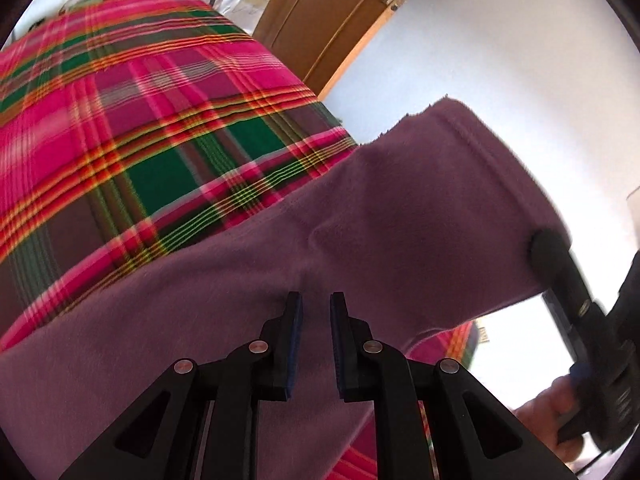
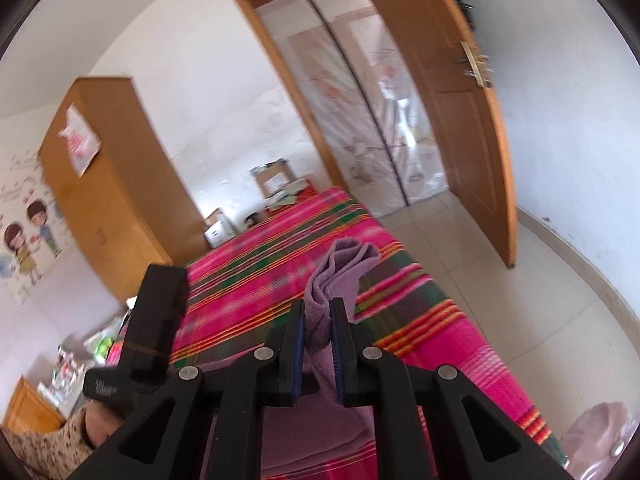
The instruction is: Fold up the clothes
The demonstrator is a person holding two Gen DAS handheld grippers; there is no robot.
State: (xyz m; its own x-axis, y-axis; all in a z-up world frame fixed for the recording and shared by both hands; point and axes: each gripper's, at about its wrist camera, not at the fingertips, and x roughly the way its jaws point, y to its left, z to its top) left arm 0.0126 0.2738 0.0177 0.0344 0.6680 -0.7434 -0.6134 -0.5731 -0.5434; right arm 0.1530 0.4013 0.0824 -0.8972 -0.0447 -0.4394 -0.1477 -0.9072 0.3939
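We hold purple cloth (image 1: 400, 208) lifted over plaid bed (image 1: 120, 128). Right tool (image 2: 318, 320) clamps bunched edge; left tool (image 1: 316, 304) parted slightly, gripping nothing visible. Mid-fold, we judge. Next: lay held edge squarely across, keep layers aligned.

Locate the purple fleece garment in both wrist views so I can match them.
Left wrist view: the purple fleece garment fills the lower middle, stretched from bottom left up to the right, where the right claw grips its edge.
Right wrist view: centre, bunched between the right claw's fingers, hanging below.
Shared landmark: the pink and green plaid bedspread under the garment; also the brown wooden door.
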